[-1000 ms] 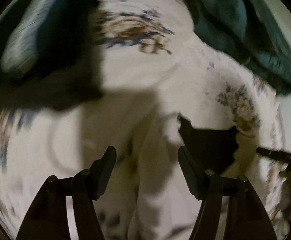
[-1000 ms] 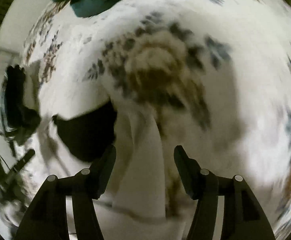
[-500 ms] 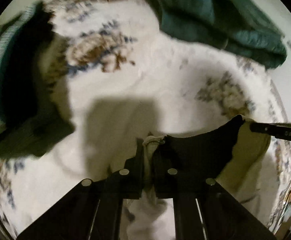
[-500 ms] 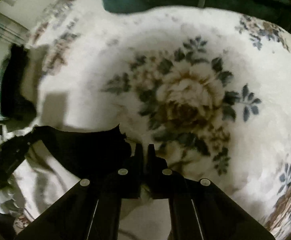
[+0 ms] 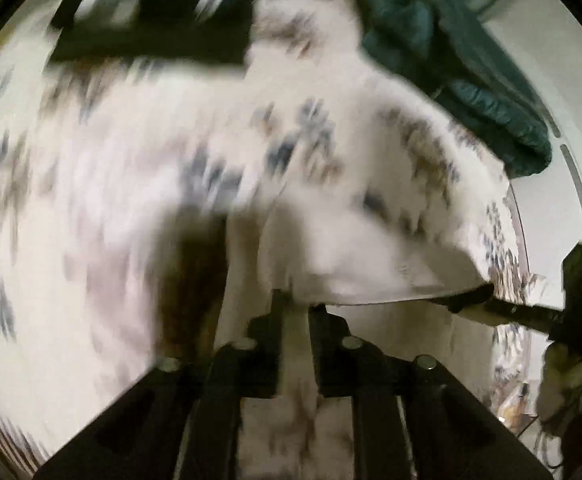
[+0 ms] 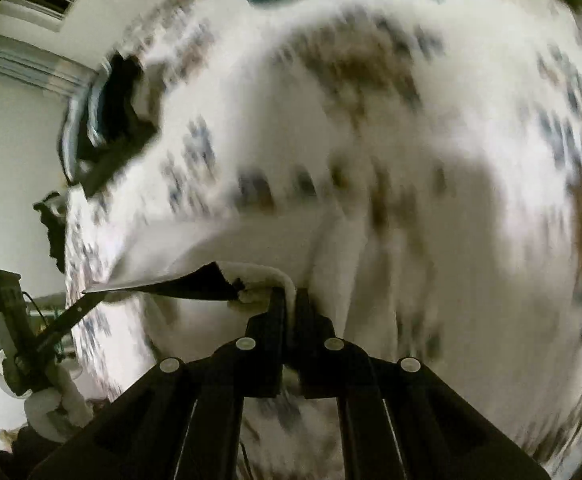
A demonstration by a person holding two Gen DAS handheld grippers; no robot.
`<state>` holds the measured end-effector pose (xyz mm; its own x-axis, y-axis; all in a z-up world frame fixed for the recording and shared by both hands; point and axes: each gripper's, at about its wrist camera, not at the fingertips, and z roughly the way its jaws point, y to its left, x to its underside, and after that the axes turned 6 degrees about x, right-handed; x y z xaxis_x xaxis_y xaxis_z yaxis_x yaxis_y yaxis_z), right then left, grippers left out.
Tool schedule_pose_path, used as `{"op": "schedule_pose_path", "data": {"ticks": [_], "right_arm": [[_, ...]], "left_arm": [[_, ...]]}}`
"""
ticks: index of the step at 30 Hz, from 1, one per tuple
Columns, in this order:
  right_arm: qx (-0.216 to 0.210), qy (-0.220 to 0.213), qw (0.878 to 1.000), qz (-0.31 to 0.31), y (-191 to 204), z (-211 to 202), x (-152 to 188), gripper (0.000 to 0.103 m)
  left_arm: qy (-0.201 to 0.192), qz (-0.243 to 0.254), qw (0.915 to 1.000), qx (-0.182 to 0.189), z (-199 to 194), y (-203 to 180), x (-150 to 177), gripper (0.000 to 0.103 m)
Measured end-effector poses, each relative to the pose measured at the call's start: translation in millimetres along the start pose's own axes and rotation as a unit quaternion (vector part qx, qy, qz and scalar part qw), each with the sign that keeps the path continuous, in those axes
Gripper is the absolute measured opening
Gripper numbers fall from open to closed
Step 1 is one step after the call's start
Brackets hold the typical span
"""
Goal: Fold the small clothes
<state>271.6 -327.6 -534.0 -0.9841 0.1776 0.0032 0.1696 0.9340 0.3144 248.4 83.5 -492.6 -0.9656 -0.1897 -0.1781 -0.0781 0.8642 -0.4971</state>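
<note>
A small white garment (image 5: 351, 248) with a dark inner side hangs stretched between my two grippers, lifted above the floral blanket (image 5: 91, 200). My left gripper (image 5: 295, 308) is shut on one corner of the white garment. My right gripper (image 6: 289, 300) is shut on the other corner (image 6: 259, 276); the dark underside (image 6: 195, 286) shows there. Each gripper shows in the other's view: the right gripper (image 5: 475, 300) at the right edge, the left gripper (image 6: 91, 300) at the left edge. Both views are motion-blurred.
A teal garment (image 5: 451, 60) lies at the back right of the blanket. A dark and striped garment pile (image 5: 151, 20) lies at the back left, also in the right wrist view (image 6: 111, 120). The blanket's edge and a white wall (image 5: 551, 200) are to the right.
Both grippers were open over the garment, then shut on its two corners. Now they have lifted it off the blanket and stretched it between them.
</note>
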Motion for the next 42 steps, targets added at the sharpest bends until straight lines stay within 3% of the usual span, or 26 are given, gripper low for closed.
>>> {"op": "schedule_pose_path", "data": {"ticks": [2, 4, 6, 7, 9, 11, 15, 16, 17, 18, 19, 20, 21, 25, 29, 35, 37, 39, 42], "right_arm": [[0.030, 0.056, 0.998, 0.025, -22.5, 21.9, 22.8, 0.022], [0.036, 0.069, 0.995, 0.057, -42.4, 27.7, 37.3, 0.037], [0.029, 0.068, 0.993, 0.096, -59.4, 26.7, 44.3, 0.049], [0.015, 0.064, 0.991, 0.120, -68.4, 24.5, 45.6, 0.054], [-0.036, 0.046, 0.982, 0.177, -85.7, 22.3, 44.6, 0.054], [-0.090, 0.036, 0.969, 0.226, -96.0, 24.6, 41.1, 0.054], [-0.139, 0.027, 0.951, 0.276, -101.3, 39.3, 34.7, 0.054], [-0.139, 0.033, 0.949, 0.282, -100.6, 45.8, 33.5, 0.054], [-0.141, 0.035, 0.947, 0.288, -98.7, 53.5, 32.7, 0.054], [-0.142, 0.031, 0.947, 0.286, -93.6, 55.5, 31.7, 0.051], [-0.136, 0.024, 0.949, 0.283, -90.1, 56.2, 31.2, 0.028], [-0.126, 0.019, 0.953, 0.274, -84.2, 54.9, 28.7, 0.013], [-0.119, 0.014, 0.956, 0.268, -78.5, 51.8, 25.1, 0.007], [-0.120, -0.025, 0.958, 0.258, -68.4, 18.0, 9.2, 0.006], [-0.109, -0.019, 0.962, 0.248, -72.2, 2.9, 10.7, 0.006], [-0.037, 0.058, 0.973, 0.222, -83.3, 32.8, 23.8, 0.006], [0.000, 0.079, 0.975, 0.209, -85.2, 36.7, 24.0, 0.023], [0.034, 0.070, 0.976, 0.202, -85.6, 28.0, 19.2, 0.044], [0.049, 0.005, 0.977, 0.208, -84.7, 1.7, 7.4, 0.048]], "left_arm": [[0.026, -0.048, 0.9985, 0.005, 0.7, 19.0, 22.8, 0.022], [0.038, -0.079, 0.9962, 0.002, -5.1, 32.4, 40.1, 0.032], [0.028, -0.099, 0.9946, 0.010, -12.4, 41.1, 43.0, 0.046], [0.022, -0.108, 0.9938, 0.017, -14.8, 43.2, 39.4, 0.049], [0.007, -0.129, 0.9907, 0.042, -12.8, 47.0, 25.2, 0.056], [0.002, -0.139, 0.9884, 0.063, -2.1, 46.7, 10.4, 0.056], [0.006, -0.150, 0.9853, 0.081, 35.5, 42.8, -20.7, 0.056], [0.006, -0.149, 0.9863, 0.070, 44.8, 40.0, -25.8, 0.054], [0.005, -0.143, 0.9874, 0.069, 51.2, 36.7, -28.5, 0.042], [0.002, -0.130, 0.9898, 0.057, 56.2, 29.9, -31.0, 0.003], [0.008, -0.121, 0.9914, 0.050, 58.0, 26.6, -31.4, 0.005], [0.006, -0.115, 0.9922, 0.047, 55.1, 24.0, -31.4, 0.004], [-0.004, -0.110, 0.9926, 0.051, 48.5, 20.1, -30.9, 0.004], [-0.030, -0.111, 0.9911, 0.068, 11.3, 13.5, -25.1, 0.004], [-0.026, -0.126, 0.9894, 0.069, -3.6, 23.2, -13.1, 0.004], [0.037, -0.145, 0.9875, 0.050, 32.4, 44.6, 9.6, 0.009], [0.058, -0.160, 0.9846, 0.041, 36.8, 50.6, 12.5, 0.016], [0.044, -0.155, 0.9864, 0.033, 25.2, 50.8, 11.0, 0.036], [-0.001, -0.124, 0.9920, 0.026, 4.8, 38.7, -8.0, 0.049]]}}
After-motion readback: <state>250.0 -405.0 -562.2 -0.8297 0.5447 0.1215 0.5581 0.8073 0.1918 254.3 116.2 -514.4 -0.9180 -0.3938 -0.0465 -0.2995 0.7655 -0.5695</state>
